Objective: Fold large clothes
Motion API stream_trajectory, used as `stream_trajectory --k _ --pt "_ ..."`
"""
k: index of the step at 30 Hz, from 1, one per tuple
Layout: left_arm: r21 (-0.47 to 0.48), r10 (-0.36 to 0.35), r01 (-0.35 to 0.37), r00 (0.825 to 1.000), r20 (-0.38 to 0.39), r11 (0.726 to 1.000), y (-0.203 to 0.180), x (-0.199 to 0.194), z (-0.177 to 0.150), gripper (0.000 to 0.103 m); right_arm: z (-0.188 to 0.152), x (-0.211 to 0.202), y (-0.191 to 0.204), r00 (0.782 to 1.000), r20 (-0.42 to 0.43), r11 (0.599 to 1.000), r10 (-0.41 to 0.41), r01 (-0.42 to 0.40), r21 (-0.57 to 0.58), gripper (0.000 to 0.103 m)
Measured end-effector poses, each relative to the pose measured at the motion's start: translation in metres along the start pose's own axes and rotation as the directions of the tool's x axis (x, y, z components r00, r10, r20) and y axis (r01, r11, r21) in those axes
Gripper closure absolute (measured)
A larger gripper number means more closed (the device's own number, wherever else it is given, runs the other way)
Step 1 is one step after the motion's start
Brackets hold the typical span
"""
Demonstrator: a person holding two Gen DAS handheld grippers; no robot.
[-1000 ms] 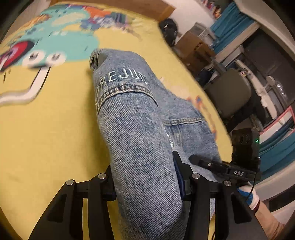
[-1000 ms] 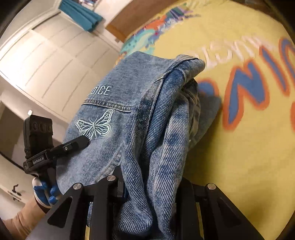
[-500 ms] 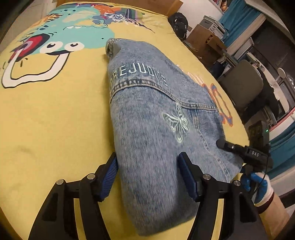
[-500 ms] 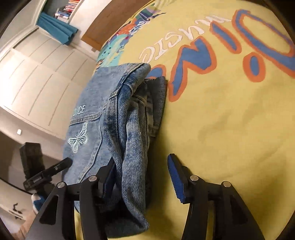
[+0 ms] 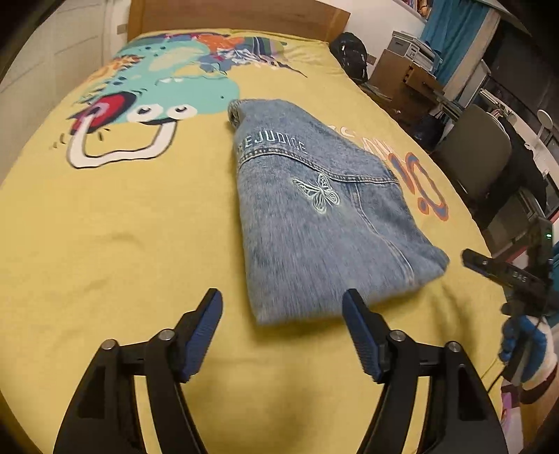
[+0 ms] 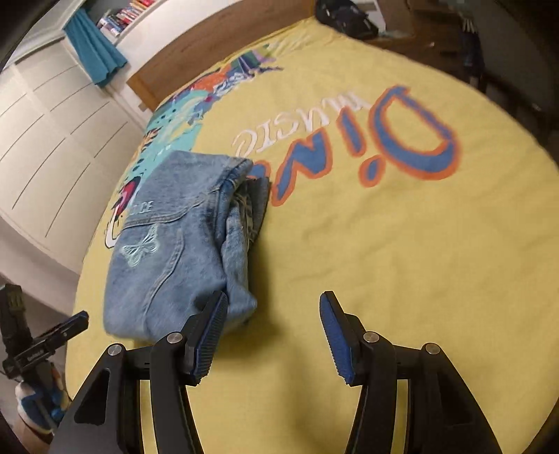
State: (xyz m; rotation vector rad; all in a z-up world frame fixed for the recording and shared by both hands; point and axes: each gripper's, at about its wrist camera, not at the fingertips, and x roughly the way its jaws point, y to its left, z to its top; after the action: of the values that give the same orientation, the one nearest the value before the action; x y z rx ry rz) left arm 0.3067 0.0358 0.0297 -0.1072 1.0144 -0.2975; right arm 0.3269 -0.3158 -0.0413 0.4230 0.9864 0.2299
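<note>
Folded blue jeans point(image 5: 314, 216) with a butterfly and lettering lie flat on the yellow printed bed cover point(image 5: 139, 227). My left gripper point(image 5: 281, 297) hangs just short of their near edge; its jaws are opening and nothing is between them. In the right wrist view the jeans point(image 6: 167, 251) lie to the left, layered edges facing right. My right gripper point(image 6: 274, 298) is open over bare cover point(image 6: 384, 244), its left fingertip beside the jeans' near corner. Each gripper shows at the edge of the other's view, the right gripper point(image 5: 506, 272) and the left gripper point(image 6: 45, 342), held by gloved hands.
A wooden headboard point(image 5: 244, 14) closes the far end of the bed. A black backpack point(image 5: 351, 56), cardboard boxes point(image 5: 405, 77) and a grey chair point(image 5: 478, 153) stand along the right side. White wardrobe doors point(image 6: 52, 139) line the left side.
Both grippers let go of the jeans, opened and drew back towards the near edge of the bed. The jeans dropped flat onto the cover.
</note>
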Motion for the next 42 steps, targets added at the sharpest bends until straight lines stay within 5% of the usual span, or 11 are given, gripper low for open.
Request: stream_trajectory --k 7,9,19,27,30,42 --pt "0.001 0.038 -0.038 0.998 0.047 0.999 -0.015 -0.048 -0.030 0.034 -0.032 -0.058 0.028 0.996 0.061 0.993 -0.059 0.065 -0.099 0.038" --pt "0.005 0.049 -0.050 0.997 0.061 0.999 -0.019 -0.061 -0.040 0.021 -0.045 -0.074 0.034 0.995 0.077 0.990 -0.064 0.073 -0.120 0.037" --pt "-0.011 0.070 -0.069 0.989 0.130 0.998 -0.026 -0.115 -0.085 0.020 -0.104 -0.131 0.067 0.989 0.129 0.974 -0.077 0.102 -0.204 0.032" --pt "-0.010 0.136 -0.136 0.978 0.158 0.991 -0.030 -0.137 -0.118 0.019 -0.138 -0.153 0.087 0.983 0.157 0.958 -0.091 0.130 -0.257 0.025" --pt "-0.011 0.151 -0.152 0.975 0.164 0.988 -0.031 -0.141 -0.132 0.007 -0.149 -0.156 0.091 0.982 0.166 0.954 -0.095 0.137 -0.266 0.025" --pt "-0.050 0.194 -0.189 0.969 0.150 0.981 -0.028 -0.139 -0.153 0.003 -0.170 -0.157 0.087 0.974 0.186 0.954 -0.128 0.172 -0.244 0.020"
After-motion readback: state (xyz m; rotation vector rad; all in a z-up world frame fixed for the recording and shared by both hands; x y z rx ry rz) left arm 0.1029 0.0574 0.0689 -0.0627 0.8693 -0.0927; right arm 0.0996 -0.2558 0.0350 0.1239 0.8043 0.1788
